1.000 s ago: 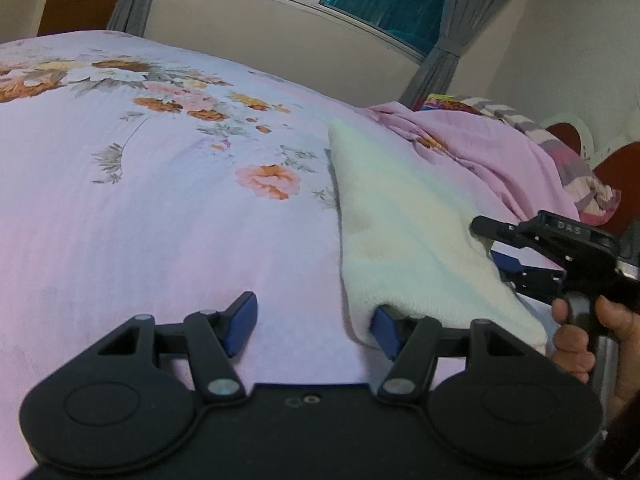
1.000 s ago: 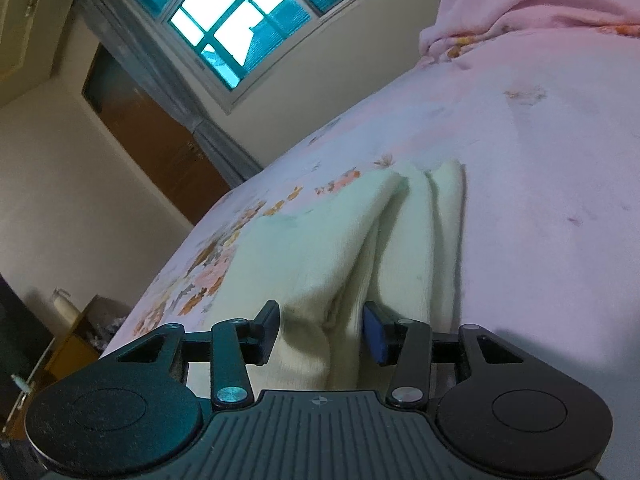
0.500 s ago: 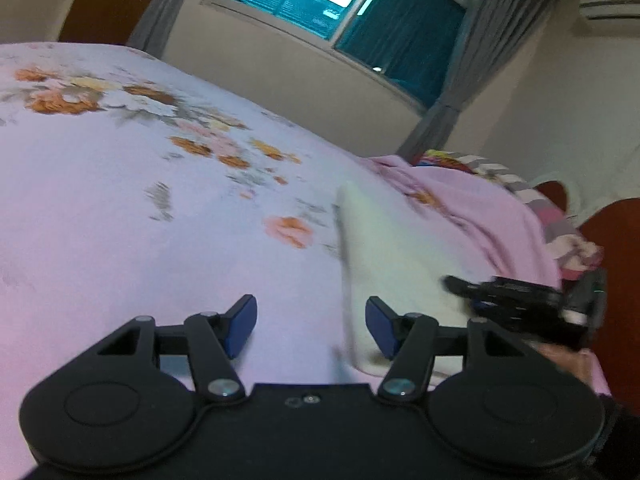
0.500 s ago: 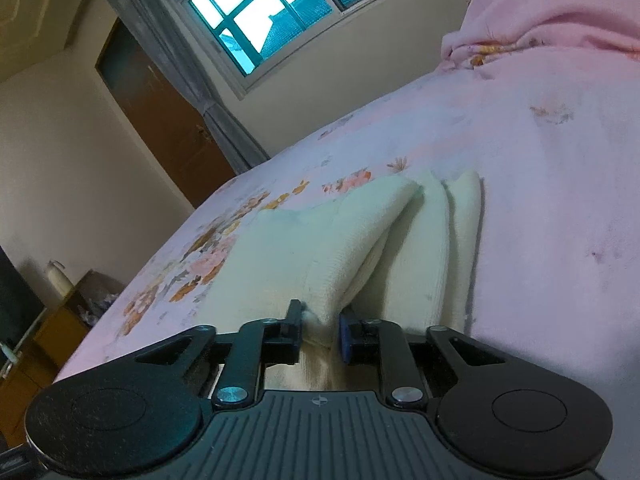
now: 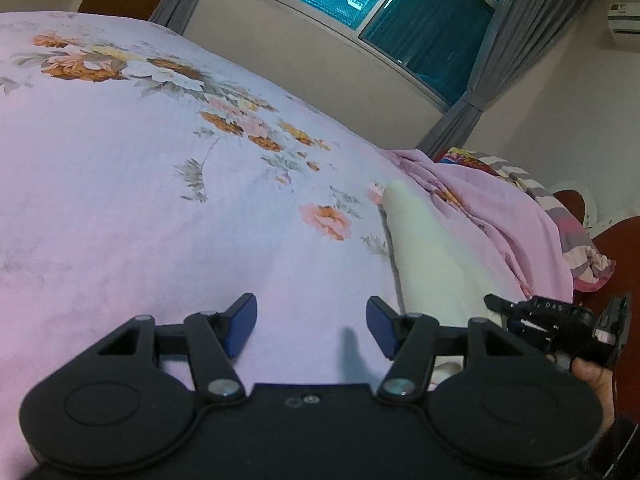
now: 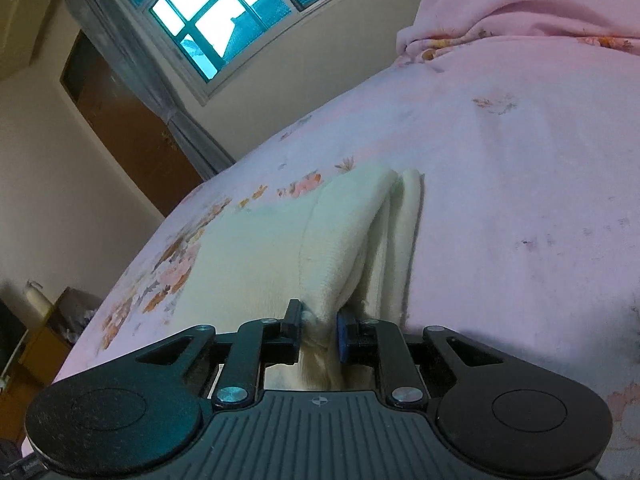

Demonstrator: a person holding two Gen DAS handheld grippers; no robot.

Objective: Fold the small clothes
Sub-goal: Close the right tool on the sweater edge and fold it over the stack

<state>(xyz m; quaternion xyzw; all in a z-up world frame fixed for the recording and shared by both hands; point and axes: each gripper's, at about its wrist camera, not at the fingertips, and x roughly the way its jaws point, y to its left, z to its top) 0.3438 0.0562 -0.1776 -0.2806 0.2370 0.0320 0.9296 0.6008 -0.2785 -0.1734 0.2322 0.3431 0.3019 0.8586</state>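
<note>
Cream garment (image 6: 340, 248) — near edge hidden between right gripper (image 6: 319, 330) fingers (image 6: 294, 320)

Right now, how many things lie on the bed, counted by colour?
Cream: 1, the cream garment, pinched by the right gripper.
Pink: 1, the pink blanket, bunched.
Striped: 1, the striped cloth beyond it.
Total: 3. The left gripper holds nothing.

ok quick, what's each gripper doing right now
Left gripper: open, holding nothing, above the bedsheet.
Right gripper: shut on the cream garment, pinching a fold at its near edge.
</note>
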